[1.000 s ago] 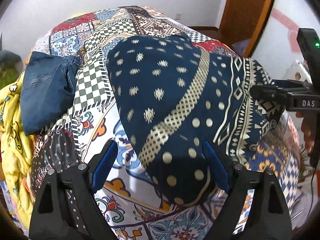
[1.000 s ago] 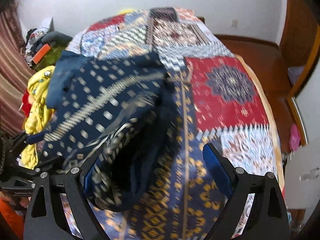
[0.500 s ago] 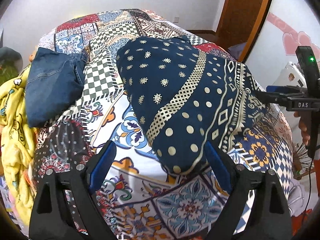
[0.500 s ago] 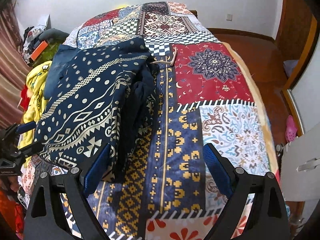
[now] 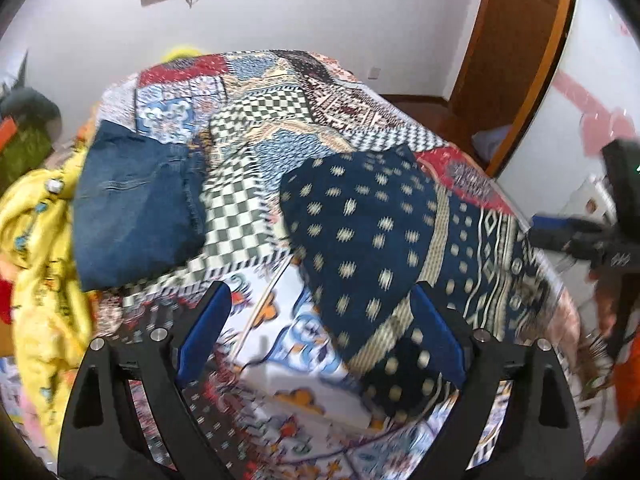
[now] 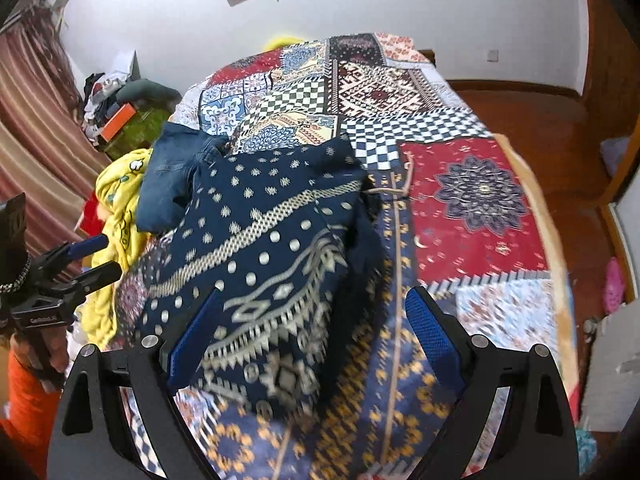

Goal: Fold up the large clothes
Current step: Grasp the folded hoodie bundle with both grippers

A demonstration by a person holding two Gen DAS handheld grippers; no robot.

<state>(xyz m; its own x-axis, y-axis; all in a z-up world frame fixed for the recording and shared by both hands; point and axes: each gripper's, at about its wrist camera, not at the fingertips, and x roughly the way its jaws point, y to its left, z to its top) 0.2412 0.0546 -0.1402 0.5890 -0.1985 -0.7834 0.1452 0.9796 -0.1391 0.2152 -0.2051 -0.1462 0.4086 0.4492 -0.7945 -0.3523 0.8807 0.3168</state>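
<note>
A navy patterned garment (image 5: 380, 232) with cream dots and bands lies folded on the patchwork bedspread (image 5: 256, 128). It also shows in the right wrist view (image 6: 264, 248). My left gripper (image 5: 320, 336) is open and empty, above the garment's near left edge. My right gripper (image 6: 312, 340) is open and empty, over the garment's near fringed end. The right gripper shows at the right edge of the left wrist view (image 5: 580, 236), and the left gripper at the left edge of the right wrist view (image 6: 84, 260).
Folded blue jeans (image 5: 132, 208) lie on the bed to the left of the garment, also in the right wrist view (image 6: 172, 180). A yellow garment (image 5: 44, 280) is heaped at the bed's left side. A wooden door (image 5: 516, 48) stands at the right.
Both grippers have pulled back and tilted up from the garment. The views are blurred with motion. The garment lies as before.
</note>
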